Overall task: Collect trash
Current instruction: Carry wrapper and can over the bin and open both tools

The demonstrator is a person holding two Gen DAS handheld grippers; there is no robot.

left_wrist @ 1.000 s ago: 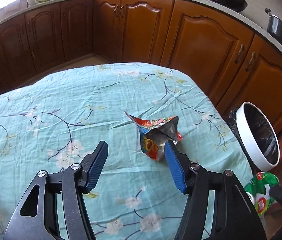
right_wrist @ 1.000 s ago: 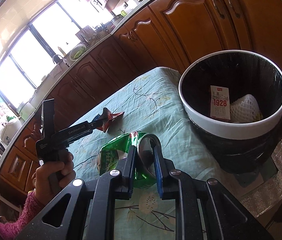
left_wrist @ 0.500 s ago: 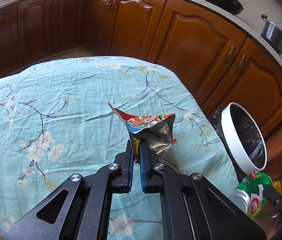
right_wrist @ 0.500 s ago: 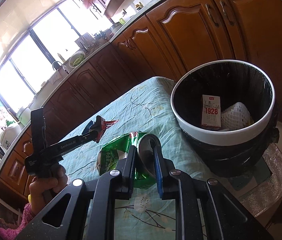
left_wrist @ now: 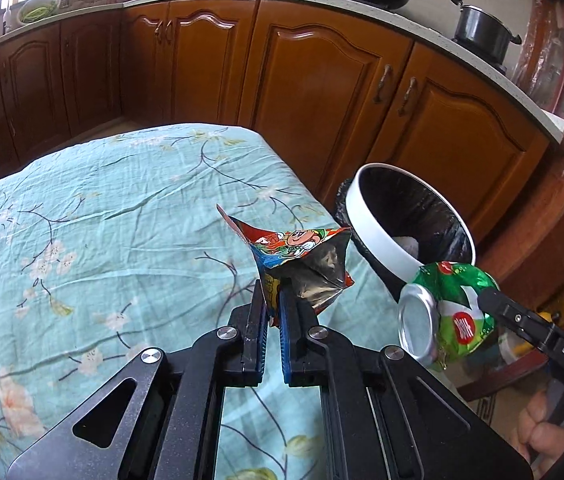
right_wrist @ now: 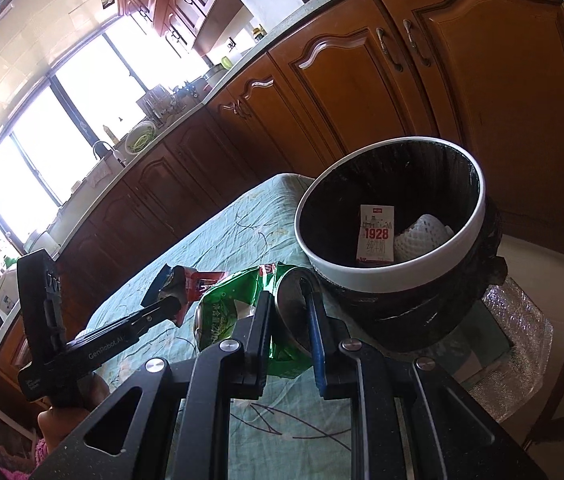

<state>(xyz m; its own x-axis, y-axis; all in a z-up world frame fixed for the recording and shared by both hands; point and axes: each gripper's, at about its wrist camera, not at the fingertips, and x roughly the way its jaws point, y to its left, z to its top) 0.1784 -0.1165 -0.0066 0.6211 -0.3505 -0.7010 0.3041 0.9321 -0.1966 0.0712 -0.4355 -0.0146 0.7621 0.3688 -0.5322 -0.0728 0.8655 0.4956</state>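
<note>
Wooden cabinets (left_wrist: 321, 92) ring a floral-clothed surface (left_wrist: 102, 220); beside its corner stands the trash bin (right_wrist: 391, 268). Left tongs (left_wrist: 272, 300) clench a snack wrapper (left_wrist: 301, 256) just short of the bin; right tongs (right_wrist: 287, 300) grip a crushed green can (right_wrist: 234, 312) near the rim, apparently lifted clear

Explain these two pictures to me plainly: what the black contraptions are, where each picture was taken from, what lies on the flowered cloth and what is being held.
No robot here: a person holds a two-fingered hand tool in each hand, each with a wide-angle camera looking along its fingers. One picture is from the left tool, the other from the right. The left claw is shut on a torn red snack wrapper, lifted off the teal tablecloth. The right claw pinches a crushed green can. Nothing else shows lying on the cloth. Beside the table stands a trash bin that already holds a carton and white foam netting.
</note>
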